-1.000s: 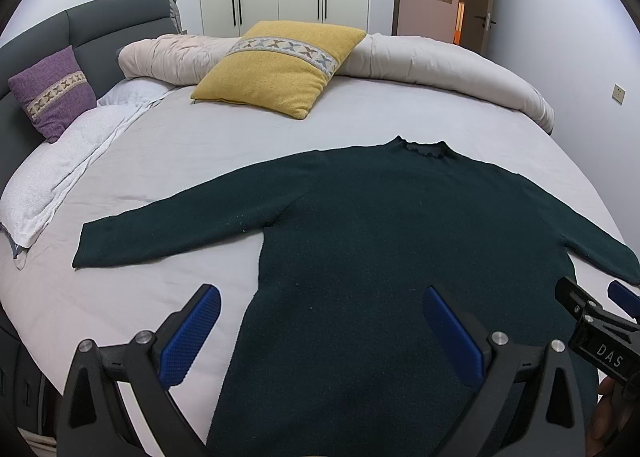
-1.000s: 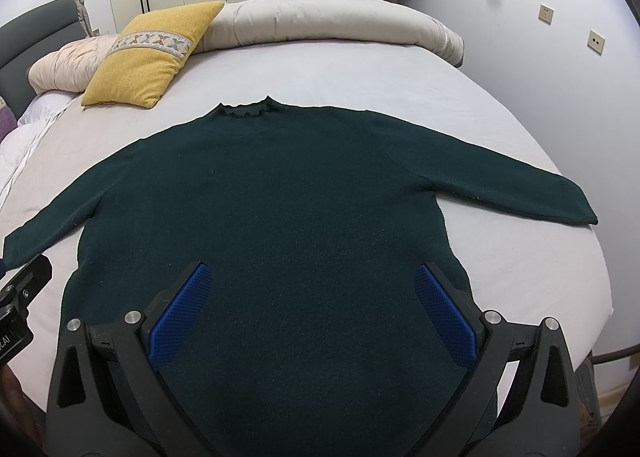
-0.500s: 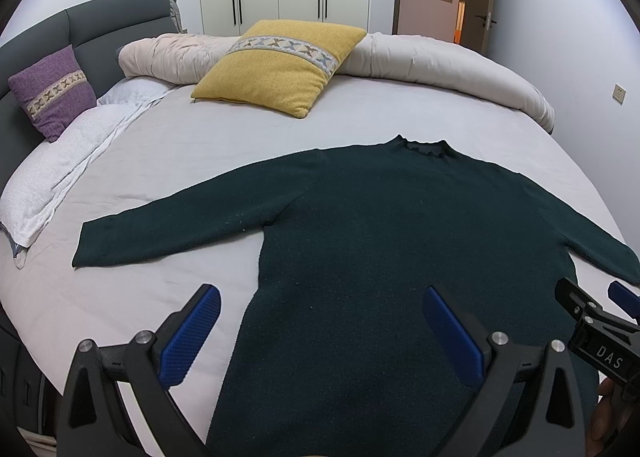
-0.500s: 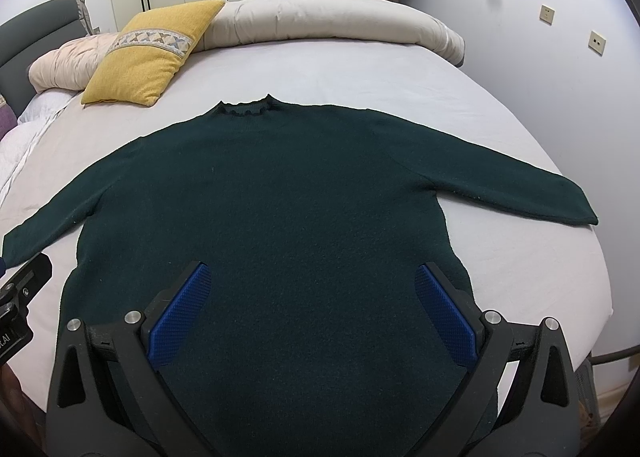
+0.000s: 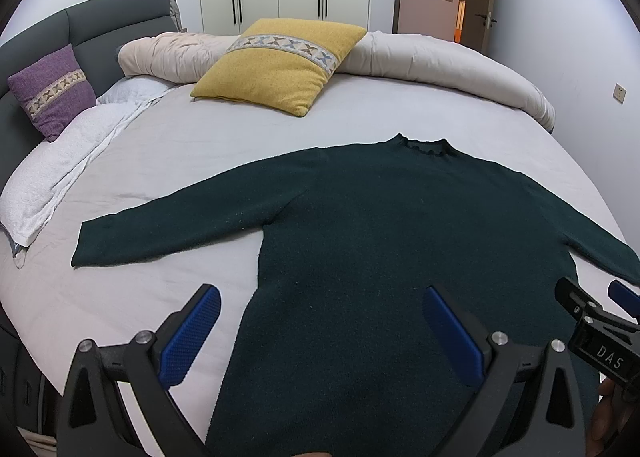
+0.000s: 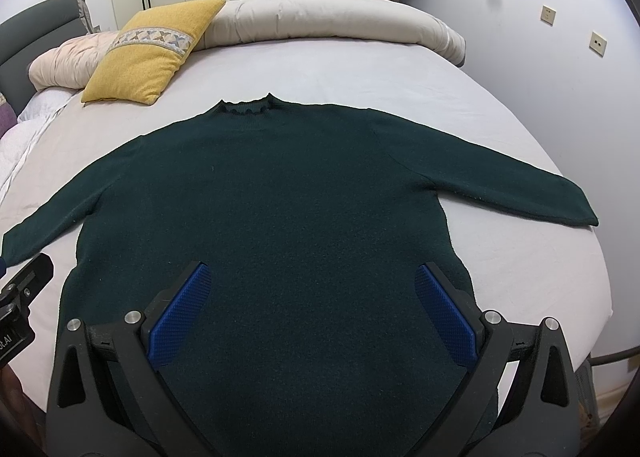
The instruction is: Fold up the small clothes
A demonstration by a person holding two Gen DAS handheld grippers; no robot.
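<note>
Dark green knit sweater (image 6: 280,209) lies flat, front up, on the grey bed sheet (image 5: 168,161), collar at 12 o'clock, hem toward the person, both sleeves spread out to 9 and 3. No fold made yet, by the look of it. Left gripper (image 5: 320,329) hangs over the lower left side seam, jaws spread wide, nothing between the blue pads (image 5: 188,341); one pad sits over bare sheet, the other over knit. Right gripper (image 6: 312,313) hovers above the lower body of the sweater, likewise gaping and empty. Whether either one touches cloth I cannot tell. Yellow cushion (image 5: 280,65) and rolled duvet (image 5: 440,57) sit well beyond the collar at 12; purple cushion (image 5: 48,89) against the headboard at 10. Risks as I judge them: the right sleeve cuff (image 6: 576,213) lies close to the mattress edge at 3 o'clock, so a careless tug could drag it over the side. Thick knit may be pinched as one layer only, leaving the back panel behind and bunching the fold. Uneven lifts by the two grippers would skew the crease.
</note>
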